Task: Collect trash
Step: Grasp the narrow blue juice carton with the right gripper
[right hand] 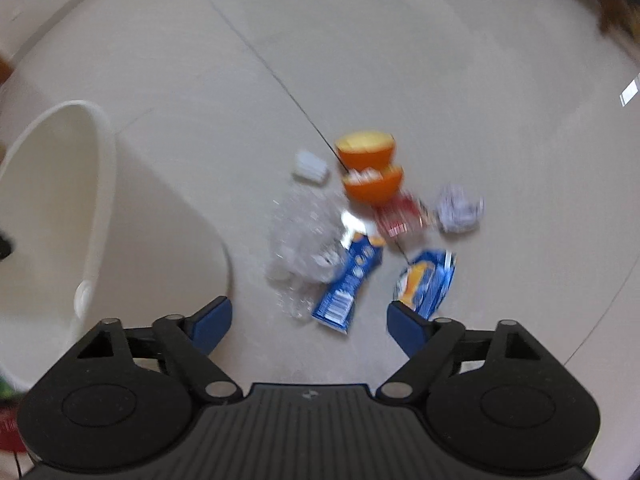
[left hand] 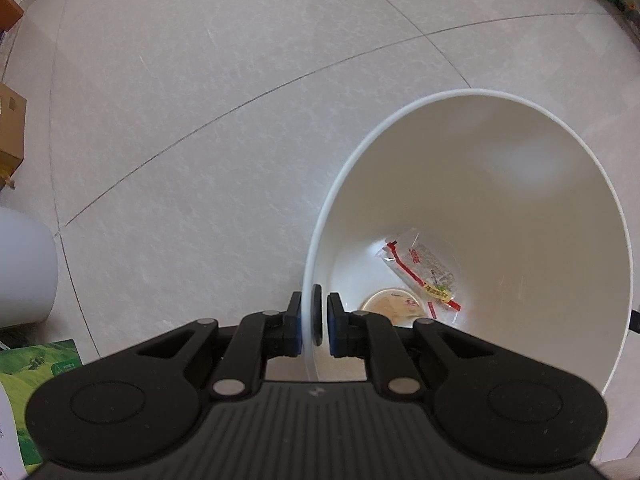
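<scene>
I have the left gripper (left hand: 314,316) pinching the rim of the white bin (left hand: 500,168), its pads pressed on either side of the thin wall, pointing down; I judge this grip is there to steady the bin and keep its mouth open toward the litter. Inside, at the bottom, lie a clear wrapper with red print (left hand: 424,268) and a round paper lid (left hand: 392,304), so part of the collecting is already done. My right gripper (right hand: 308,320) hangs over the floor with its blue fingers (right hand: 212,316) spread wide and nothing between them. The remaining trash sits in a loose heap on the tiled floor (right hand: 480,100) just beside the bin: two orange peel halves (right hand: 372,168), a crushed clear plastic bottle (right hand: 304,236), two blue snack wrappers (right hand: 348,284), a red wrapper (right hand: 400,216), a crumpled paper ball (right hand: 460,208). The nearest blue wrapper looks the likeliest next pick, though the view is blurred.
</scene>
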`<state>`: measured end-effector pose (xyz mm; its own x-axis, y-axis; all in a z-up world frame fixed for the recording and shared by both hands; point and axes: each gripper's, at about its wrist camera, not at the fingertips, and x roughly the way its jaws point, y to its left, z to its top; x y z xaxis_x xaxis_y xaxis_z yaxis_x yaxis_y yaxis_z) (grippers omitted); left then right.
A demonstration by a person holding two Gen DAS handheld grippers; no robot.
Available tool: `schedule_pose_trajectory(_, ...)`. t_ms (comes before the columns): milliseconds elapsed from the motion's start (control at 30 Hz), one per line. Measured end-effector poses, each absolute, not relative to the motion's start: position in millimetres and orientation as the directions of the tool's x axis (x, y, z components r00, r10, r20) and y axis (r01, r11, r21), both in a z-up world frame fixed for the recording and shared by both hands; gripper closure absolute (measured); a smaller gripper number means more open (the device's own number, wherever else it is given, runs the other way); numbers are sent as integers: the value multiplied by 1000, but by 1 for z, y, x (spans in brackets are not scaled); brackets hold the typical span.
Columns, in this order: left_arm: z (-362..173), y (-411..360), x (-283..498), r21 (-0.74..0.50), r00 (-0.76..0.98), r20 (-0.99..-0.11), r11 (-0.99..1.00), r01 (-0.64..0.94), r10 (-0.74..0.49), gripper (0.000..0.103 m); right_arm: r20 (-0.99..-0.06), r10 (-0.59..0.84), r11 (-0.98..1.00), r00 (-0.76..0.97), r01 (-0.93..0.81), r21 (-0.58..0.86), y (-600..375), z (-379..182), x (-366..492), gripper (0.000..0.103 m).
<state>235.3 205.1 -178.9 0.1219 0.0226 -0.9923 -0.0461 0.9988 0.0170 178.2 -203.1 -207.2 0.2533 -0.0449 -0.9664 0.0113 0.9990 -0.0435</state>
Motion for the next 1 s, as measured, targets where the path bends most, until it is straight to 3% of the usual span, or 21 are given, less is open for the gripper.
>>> schedule_pose_trajectory(400,-178,208,234,10,126,-992,999,-44,16,93,-988,-97,982,116,174,-75,-229,-318,202,42)
schedule_pose_trajectory(633,-179,209,235,-1,124,-992,999,-43,4,93,-983,-139,970,122,215,-110,-234,-346,223,45)
schedule_pose_trajectory(967,-180,212,235,-12,127,-992,999,-47,-6,93,-974,-205,962,97,206,-181,-233,-373,237,57)
schedule_pose_trajectory(1000,-179,213,235,-14,127,-992,999,-48,-8,93,-974,-209,961,93,205,-186,-234,-375,238,62)
